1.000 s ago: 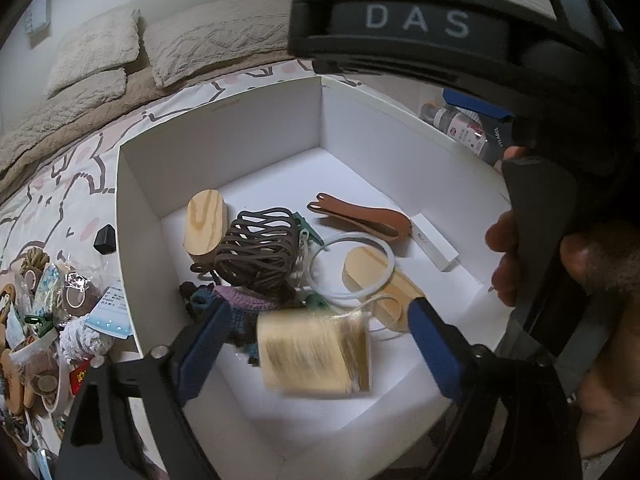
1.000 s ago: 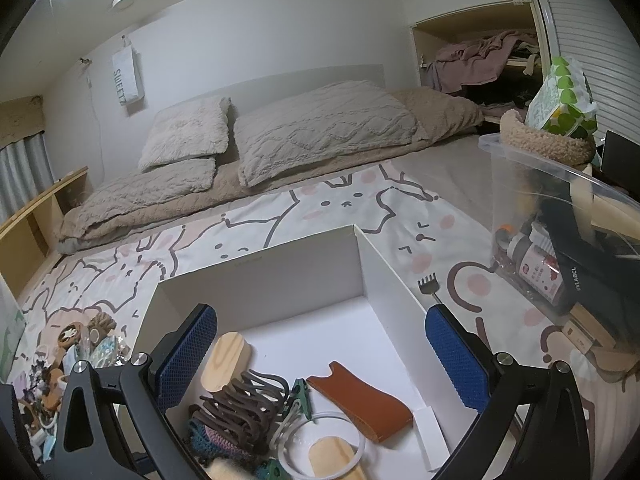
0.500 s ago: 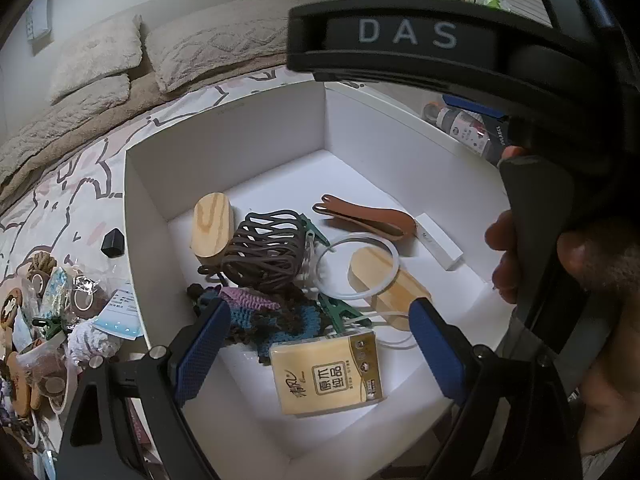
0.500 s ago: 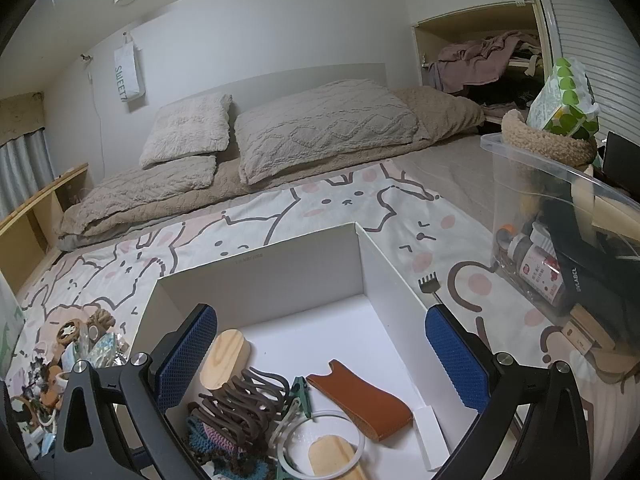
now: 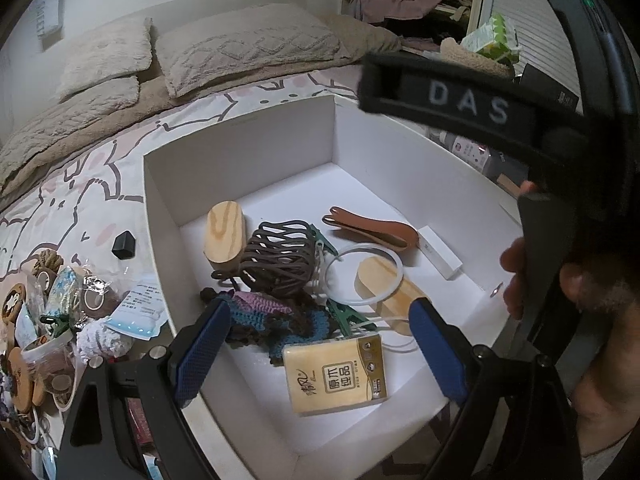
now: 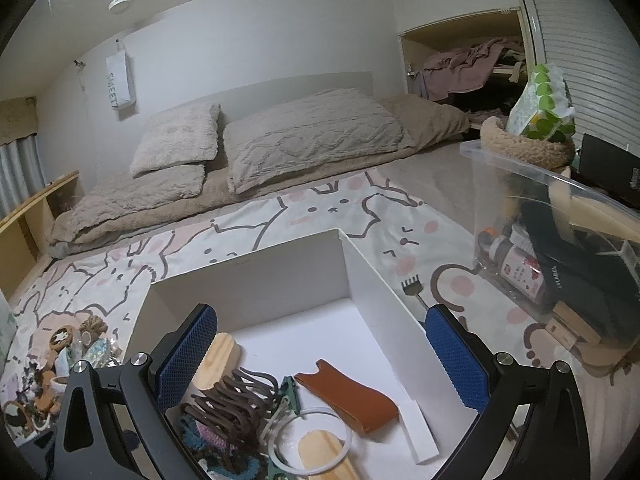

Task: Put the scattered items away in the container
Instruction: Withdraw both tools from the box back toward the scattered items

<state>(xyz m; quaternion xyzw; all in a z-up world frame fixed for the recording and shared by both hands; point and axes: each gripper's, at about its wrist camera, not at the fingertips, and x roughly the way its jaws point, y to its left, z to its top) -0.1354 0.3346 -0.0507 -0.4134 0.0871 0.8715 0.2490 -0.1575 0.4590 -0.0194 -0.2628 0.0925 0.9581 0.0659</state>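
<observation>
Beige pillows [image 5: 240, 52] and a rabbit-print bedsheet [image 5: 100, 184] fill the background of the left wrist view, with an open white cardboard box [image 5: 240, 152] sitting on the bed. Over the box's near corner hangs the left gripper [image 5: 316, 344], its blue-padded jaws wide apart with nothing between them. Just below that gap a tan tissue packet with printed characters [image 5: 336, 376] lies flat on the box floor, apart from both pads, so I judge it delivered. Behind it sit a brown wire hair claw [image 5: 280, 260], oval wooden blocks [image 5: 224, 232], a white plastic ring [image 5: 362, 274] and a brown leather case [image 5: 372, 226]. Outside the left wall a heap of small scattered trinkets [image 5: 48, 320] and a small black cube [image 5: 124, 245] wait on the sheet, probably next to go.

From the right wrist view, the same bed runs back to a white wall [image 6: 260, 40] and an open closet [image 6: 472, 68]. Above the box the right gripper [image 6: 320, 352] is also spread open and empty. A clear plastic bin [image 6: 500, 176] of bottles stands to the right, a small black comb [image 6: 414, 290] between it and the box.
</observation>
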